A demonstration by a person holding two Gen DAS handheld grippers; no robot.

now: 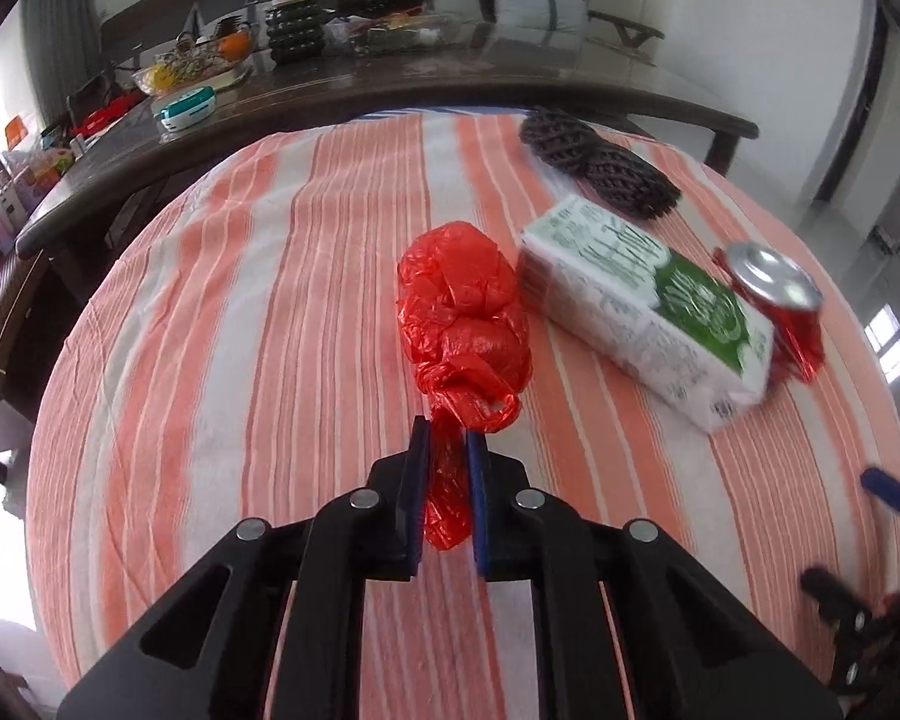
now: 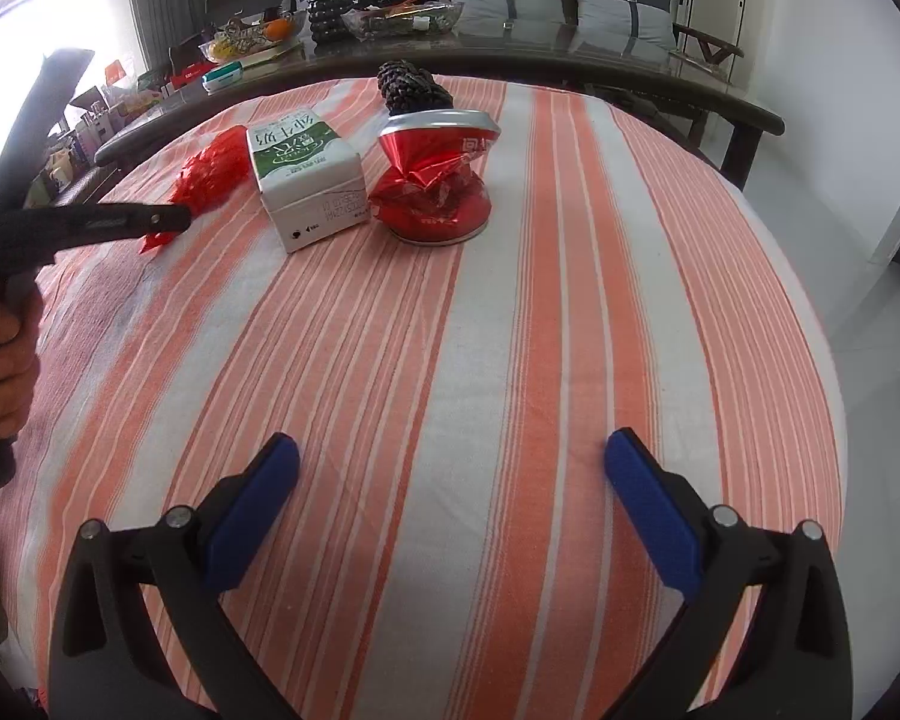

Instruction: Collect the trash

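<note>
Left gripper (image 1: 448, 441): pressed together on the loose tail of the red plastic bag (image 1: 463, 306) — blue pads pinching the thin film between them.
Bag's place: knotted bulk lying on the striped tablecloth (image 1: 270, 330) just ahead of the fingertips, tail trailing back through the jaws.
Right gripper (image 2: 453, 453): spread wide over bare cloth, nothing between the blue pads (image 2: 252, 516); well apart from all the trash.
Milk carton (image 1: 642, 300): white and green, lying on its side just right of the bag, closed — contents cannot be told.
Crushed can (image 2: 435, 180): red, dented at the waist, standing just beside the carton's right flank in the right wrist view.
Dark pine-cone-like object (image 1: 597, 159): farther back on the cloth, behind carton and can.
Hand (image 2: 0, 360): at the left edge of the right wrist view, wrapped round the left gripper's handle.
Dark table behind (image 1: 450, 78): glass bowls (image 2: 402, 18) holding fruit and mixed items, too small to name.
</note>
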